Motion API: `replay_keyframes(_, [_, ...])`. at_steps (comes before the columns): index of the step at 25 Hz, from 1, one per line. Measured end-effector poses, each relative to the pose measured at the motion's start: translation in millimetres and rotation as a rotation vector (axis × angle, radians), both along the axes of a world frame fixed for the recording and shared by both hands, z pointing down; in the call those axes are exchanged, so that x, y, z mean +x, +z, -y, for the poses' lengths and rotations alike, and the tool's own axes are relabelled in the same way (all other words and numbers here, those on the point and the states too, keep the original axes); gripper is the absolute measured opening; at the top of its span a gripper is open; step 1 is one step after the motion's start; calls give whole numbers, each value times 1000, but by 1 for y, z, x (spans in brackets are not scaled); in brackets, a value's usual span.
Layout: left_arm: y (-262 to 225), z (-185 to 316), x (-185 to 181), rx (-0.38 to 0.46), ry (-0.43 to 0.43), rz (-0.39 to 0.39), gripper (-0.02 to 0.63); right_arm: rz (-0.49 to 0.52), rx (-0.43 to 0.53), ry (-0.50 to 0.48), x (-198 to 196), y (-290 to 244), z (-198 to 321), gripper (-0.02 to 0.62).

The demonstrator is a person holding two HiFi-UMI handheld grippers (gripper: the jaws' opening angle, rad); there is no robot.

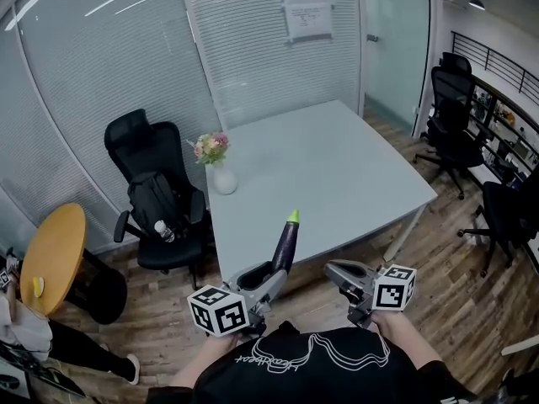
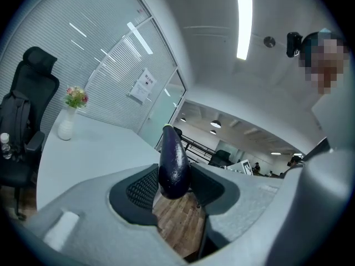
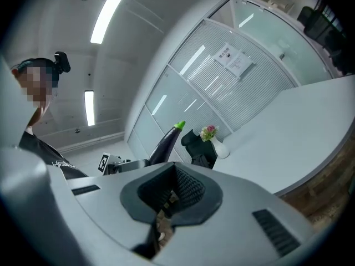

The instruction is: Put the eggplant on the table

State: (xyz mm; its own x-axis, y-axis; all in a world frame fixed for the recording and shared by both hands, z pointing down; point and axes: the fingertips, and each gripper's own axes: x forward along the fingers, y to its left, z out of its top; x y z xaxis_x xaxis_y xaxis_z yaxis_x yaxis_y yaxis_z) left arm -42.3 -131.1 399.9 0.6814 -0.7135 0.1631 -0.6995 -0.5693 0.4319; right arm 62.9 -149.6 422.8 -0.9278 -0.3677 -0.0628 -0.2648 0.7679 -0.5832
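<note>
Notice [image 1: 307,7] reads 禁止拍照; left gripper [image 1: 274,274] clamps eggplant [image 1: 285,242].

Bright, even indoor light fills all three views. In both gripper views long ceiling lights [image 2: 244,24] burn white near the top of the frame. Streaks of reflected light lie across the glass wall [image 1: 93,49] at the head view's upper left. The pale tabletop [image 1: 337,167] shows only faint, soft shadow. The eggplant [image 2: 173,165] carries small glossy highlights. Both gripper views bulge strongly, their straight lines curving and their corners black.
</note>
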Motion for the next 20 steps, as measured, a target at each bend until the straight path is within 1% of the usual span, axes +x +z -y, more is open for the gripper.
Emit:
replay_keyframes(4, [7,20,-3,-12,-6,1,187,-13,-5,-3,-3,4,17,8])
replay_keyframes(8, [16,51,-9,-36,-14,-4,187,-28,-23,12,-2,10,44,8])
replay_keyframes(10, [19,72,-12,-44,-13,-4,187,-39,-36,19,-3,14,62,8])
replay_keyframes(13, [24,107,-17,-57,-12,5,187,-28,-53,26,-5,19,91,8])
replay_keyframes(20, [38,191,-23,-90,-26,-2,187,-39,-98,36,-7,32,168,8])
